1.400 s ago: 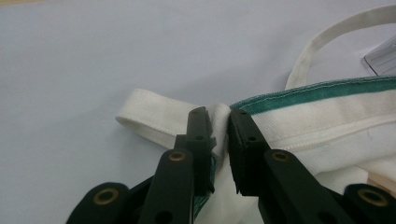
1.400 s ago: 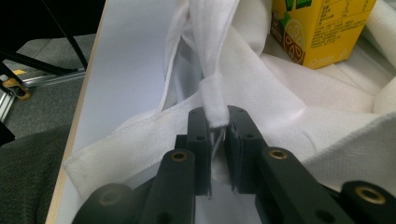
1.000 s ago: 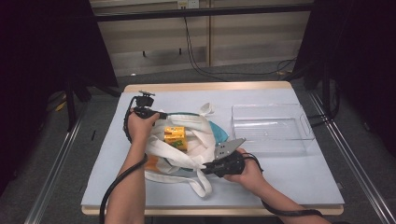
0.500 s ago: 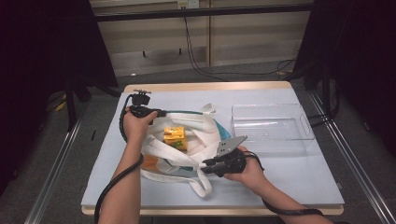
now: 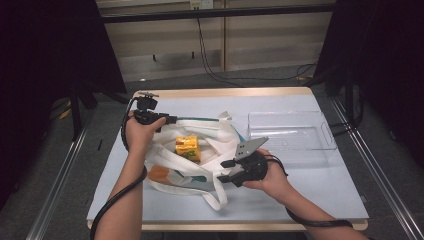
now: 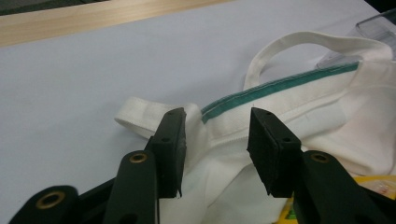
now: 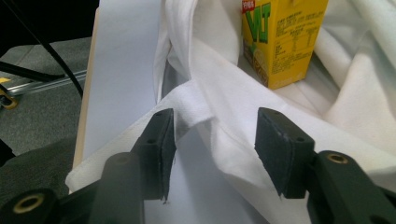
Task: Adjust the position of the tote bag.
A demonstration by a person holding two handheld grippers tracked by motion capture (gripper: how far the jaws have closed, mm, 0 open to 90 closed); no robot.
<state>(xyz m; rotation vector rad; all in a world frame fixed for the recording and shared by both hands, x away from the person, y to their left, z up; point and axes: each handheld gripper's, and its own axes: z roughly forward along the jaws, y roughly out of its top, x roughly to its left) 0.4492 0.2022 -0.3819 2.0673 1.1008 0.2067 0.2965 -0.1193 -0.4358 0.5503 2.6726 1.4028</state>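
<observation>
A white cloth tote bag (image 5: 220,137) with a green-trimmed rim lies open on the table, and a yellow drink carton (image 5: 187,148) stands inside it. My left gripper (image 5: 172,120) is at the bag's far left rim. Its jaws have just been opening and stand apart, with the green-edged rim (image 6: 280,88) loose between them (image 6: 217,126). My right gripper (image 5: 226,171) is at the near rim, and its jaws have also just been opening. White cloth (image 7: 210,60) sags between its parted pads (image 7: 215,126). The carton (image 7: 280,37) sits just beyond them.
A clear plastic tray (image 5: 290,131) rests on the table to the right of the bag, and its corner (image 6: 378,23) shows past the bag's handle. The white table top (image 5: 310,200) has a wooden edge. Black cables trail from both grippers.
Both grippers have lifted slightly and their jaws have spread apart, so the bag's rim has gone slack. The bag and carton stay where they were.
</observation>
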